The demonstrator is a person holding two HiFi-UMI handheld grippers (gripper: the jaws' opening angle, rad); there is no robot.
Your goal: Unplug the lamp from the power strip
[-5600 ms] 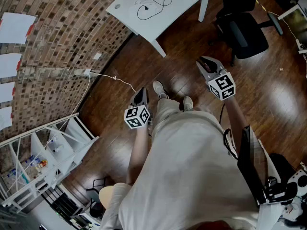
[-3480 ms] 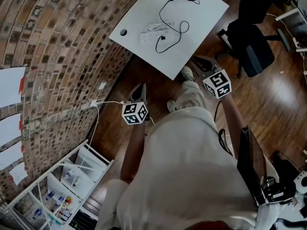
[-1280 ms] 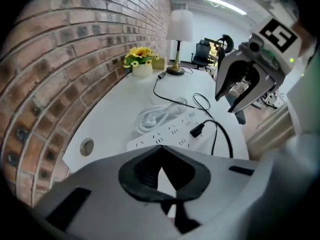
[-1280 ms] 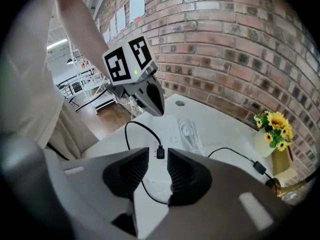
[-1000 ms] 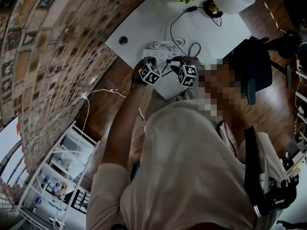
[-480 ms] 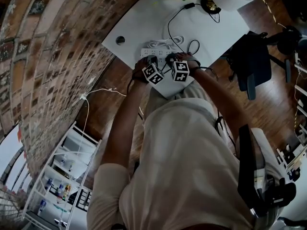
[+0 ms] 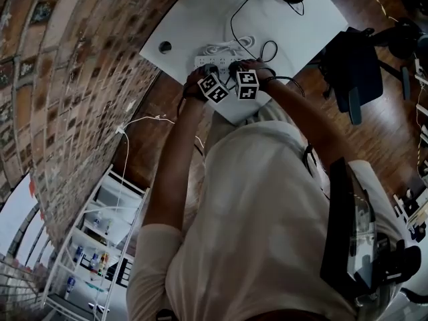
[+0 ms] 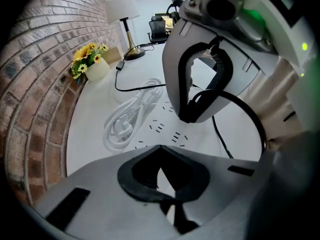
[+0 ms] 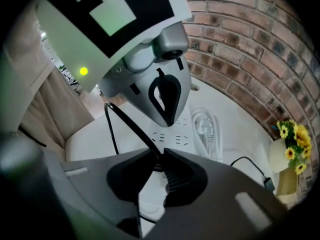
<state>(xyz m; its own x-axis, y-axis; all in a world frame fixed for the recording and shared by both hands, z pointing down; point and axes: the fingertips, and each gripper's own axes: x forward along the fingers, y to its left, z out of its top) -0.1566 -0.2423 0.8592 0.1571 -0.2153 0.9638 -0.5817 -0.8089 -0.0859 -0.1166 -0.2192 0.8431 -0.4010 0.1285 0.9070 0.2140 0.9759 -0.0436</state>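
Well inside table edges: power strip | bare tabletop nearside

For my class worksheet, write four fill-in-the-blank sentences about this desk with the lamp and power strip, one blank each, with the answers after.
The power strip lies on a ___ table.
The lamp has a ___ cable.
The flowers beside the lamp are ___.
The wall along the table is made of ___.
Missing words: white; black; yellow; brick.

The white power strip lies flat on my table, the black plug still in it; the lamp stands upright beyond.
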